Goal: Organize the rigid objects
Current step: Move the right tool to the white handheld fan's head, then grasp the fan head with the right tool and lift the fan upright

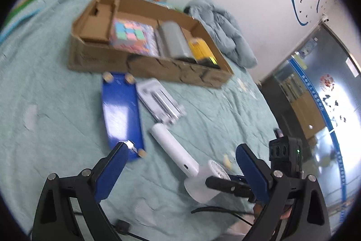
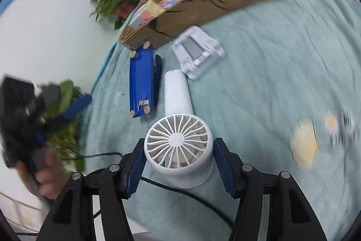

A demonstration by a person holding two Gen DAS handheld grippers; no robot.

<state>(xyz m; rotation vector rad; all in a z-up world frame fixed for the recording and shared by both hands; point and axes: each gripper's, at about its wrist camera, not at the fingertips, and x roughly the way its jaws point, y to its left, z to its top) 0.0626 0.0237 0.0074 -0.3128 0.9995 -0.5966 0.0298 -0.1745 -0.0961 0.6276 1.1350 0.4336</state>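
The right tool (image 2: 179,160) is straddling the round head of a white handheld fan (image 2: 178,146), one blue pad on each side. The left pad is touching or all but touching the head's wall, while a thin gap is showing at the right pad, so the tool is standing part-spread around the fan and not yet pinching it. The left tool (image 1: 180,164) is hanging spread wide and empty above the counter (image 1: 56,94), a hand (image 2: 48,173) gripping its handle off to the side.

The fan is lying on the teal-covered counter, its grille facing up toward the right camera and its handle pointing away toward a blue stapler-like block (image 2: 142,80) and a white folding stand (image 2: 198,52), which is just touching the handle's far end. The cardboard box (image 1: 108,60) is sitting beyond them, already holding a coloured cube puzzle (image 1: 128,34), a grey cylinder (image 1: 172,40) and a yellow item (image 1: 200,49).

The fan is looking like light, hollow, stiff plastic, smooth enough to slip. The curved head is giving the pads only narrow contact, and its thin grille ribs are probably fragile, so squeezing across the solid outer wall, as now lined up, seems sound. The long handle is likely to make it swing once lifted, so a firm, centred hold is looking wise.
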